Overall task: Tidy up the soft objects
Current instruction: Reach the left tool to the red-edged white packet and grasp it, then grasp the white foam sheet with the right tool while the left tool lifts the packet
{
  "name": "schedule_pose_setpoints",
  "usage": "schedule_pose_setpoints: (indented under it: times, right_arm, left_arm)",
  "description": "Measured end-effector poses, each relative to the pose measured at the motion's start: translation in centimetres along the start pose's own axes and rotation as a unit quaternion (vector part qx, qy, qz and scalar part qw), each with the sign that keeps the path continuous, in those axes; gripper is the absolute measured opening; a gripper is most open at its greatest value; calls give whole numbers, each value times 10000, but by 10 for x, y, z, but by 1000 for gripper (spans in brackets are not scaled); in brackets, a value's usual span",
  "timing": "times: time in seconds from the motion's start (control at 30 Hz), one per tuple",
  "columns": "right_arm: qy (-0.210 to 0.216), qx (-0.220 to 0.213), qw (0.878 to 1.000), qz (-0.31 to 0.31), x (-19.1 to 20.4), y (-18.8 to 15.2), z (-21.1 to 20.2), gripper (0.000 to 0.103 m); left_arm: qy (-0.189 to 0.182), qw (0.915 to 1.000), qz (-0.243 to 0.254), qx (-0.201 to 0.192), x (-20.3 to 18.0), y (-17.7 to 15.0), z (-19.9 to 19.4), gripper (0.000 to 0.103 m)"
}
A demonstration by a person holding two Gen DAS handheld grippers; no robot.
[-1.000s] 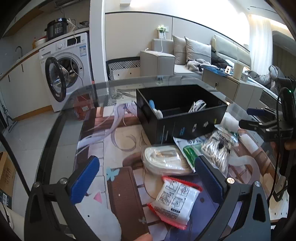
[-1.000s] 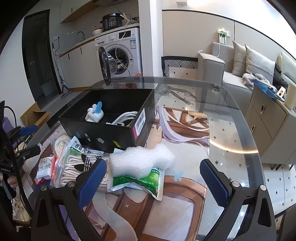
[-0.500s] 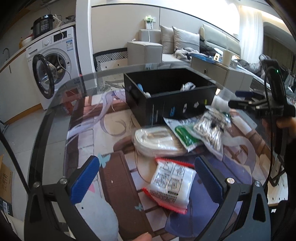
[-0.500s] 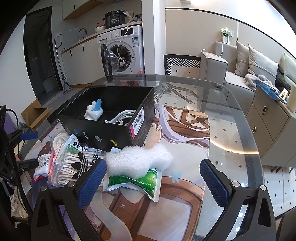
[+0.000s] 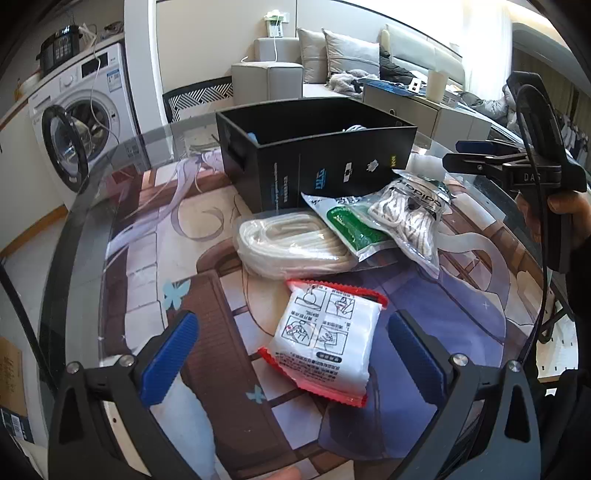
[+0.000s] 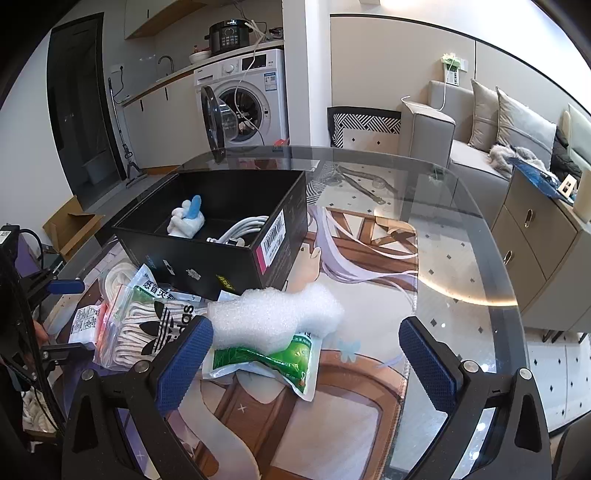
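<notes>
You face a round glass desk (image 6: 461, 236) laid over a printed mat. Far left stands a white washing machine (image 6: 251, 99), its door open, under a counter with a black cooker (image 6: 227, 35). On the far right sits a grey sofa (image 6: 480, 144) with cushions, beside a low drawer cabinet (image 6: 535, 236). Walls are pale; daylight floods in from the right.

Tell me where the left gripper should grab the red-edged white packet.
Come straight down from above and pinch the packet across its puffy white middle. It lies flat, apart from the other bags, already between the open left gripper's fingers. The thin red sealed edges would likely slip.
</notes>
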State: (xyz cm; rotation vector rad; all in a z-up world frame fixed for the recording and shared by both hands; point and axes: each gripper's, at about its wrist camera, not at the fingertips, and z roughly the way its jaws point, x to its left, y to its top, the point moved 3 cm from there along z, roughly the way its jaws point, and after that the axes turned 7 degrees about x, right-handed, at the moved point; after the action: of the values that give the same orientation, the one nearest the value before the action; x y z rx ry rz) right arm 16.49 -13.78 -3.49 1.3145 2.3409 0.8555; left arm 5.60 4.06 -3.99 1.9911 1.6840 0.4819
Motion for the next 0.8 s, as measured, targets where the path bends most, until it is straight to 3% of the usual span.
schedule_pose_setpoints:
  times: [0.07, 0.33, 0.4, 0.5, 0.8]
  right_arm:
    - [10, 4, 10000, 4, -1, 0, 1, 102]
    - [18, 87, 10000, 7, -4, 3, 10, 102]
    - [64, 96, 9999, 3, -4, 4, 12, 102]
    - [247, 176, 9995, 36, -5, 6, 19, 102]
    - [626, 383, 9973, 82, -11, 13, 41, 102]
  left_arm:
    - [-65, 10000, -30, 36, 2, 0, 1, 101]
    - [-260, 9994, 180, 117, -5, -3, 4, 83]
    - [-268, 9992, 261, 130, -8, -4, 5, 67]
    - [-265, 9990, 350, 80, -10, -5, 3, 54]
    - [-344, 9990, 279, -22, -8, -3, -3, 51]
